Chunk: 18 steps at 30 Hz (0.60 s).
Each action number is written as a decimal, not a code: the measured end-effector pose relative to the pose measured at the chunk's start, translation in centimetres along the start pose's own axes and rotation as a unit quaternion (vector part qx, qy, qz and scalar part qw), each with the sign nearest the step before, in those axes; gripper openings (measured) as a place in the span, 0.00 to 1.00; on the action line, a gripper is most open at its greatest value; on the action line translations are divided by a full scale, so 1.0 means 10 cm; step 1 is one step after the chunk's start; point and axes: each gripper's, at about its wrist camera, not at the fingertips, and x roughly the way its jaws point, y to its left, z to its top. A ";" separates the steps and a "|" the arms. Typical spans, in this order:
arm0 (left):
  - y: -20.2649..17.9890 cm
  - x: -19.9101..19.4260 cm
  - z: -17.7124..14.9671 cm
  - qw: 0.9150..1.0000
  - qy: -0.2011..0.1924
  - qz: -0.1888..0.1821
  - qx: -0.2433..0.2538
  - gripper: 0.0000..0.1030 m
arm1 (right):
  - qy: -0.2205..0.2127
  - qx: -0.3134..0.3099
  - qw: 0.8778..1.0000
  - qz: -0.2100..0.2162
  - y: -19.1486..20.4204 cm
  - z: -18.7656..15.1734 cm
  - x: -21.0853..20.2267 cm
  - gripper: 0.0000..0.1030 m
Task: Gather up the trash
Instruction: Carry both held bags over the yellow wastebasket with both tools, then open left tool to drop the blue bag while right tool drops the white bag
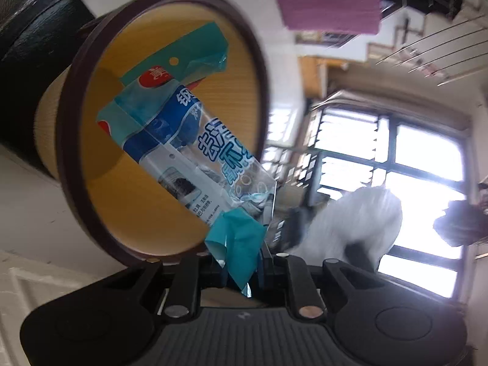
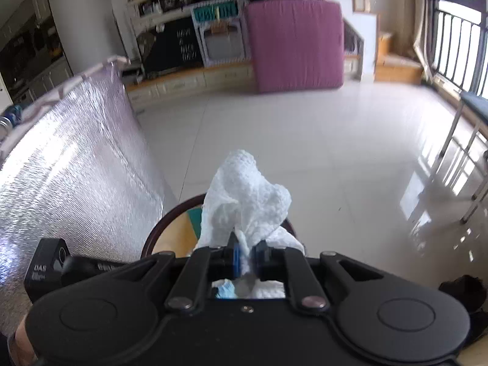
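My left gripper is shut on the teal end of a blue and white plastic wrapper, which sticks forward into the mouth of a round bin with a dark brown rim and a yellow inside. In the left wrist view the whole scene is rolled sideways. My right gripper is shut on a crumpled white paper towel and hangs just above the same bin's brown rim. The towel also shows as a white blur on the right of the left wrist view.
A silver foil sheet hangs down on the left of the bin. A black camera box sits beside the bin. White tiled floor stretches ahead to a purple mattress leaning on a cabinet. Window railings and chair legs stand on the right.
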 end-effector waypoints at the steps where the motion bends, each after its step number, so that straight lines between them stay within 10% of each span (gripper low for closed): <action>1: 0.04 0.02 0.04 1.000 0.005 0.007 -0.004 0.18 | 0.008 0.004 1.000 0.003 0.00 0.03 0.11 0.10; 13: -0.10 0.29 0.28 0.994 0.002 0.083 0.072 0.20 | 0.096 0.076 0.992 0.028 0.03 0.12 1.23 0.12; 18: -0.11 0.22 0.23 0.990 -0.011 0.095 0.099 0.35 | 0.096 0.102 0.990 0.008 -0.05 0.06 1.40 0.53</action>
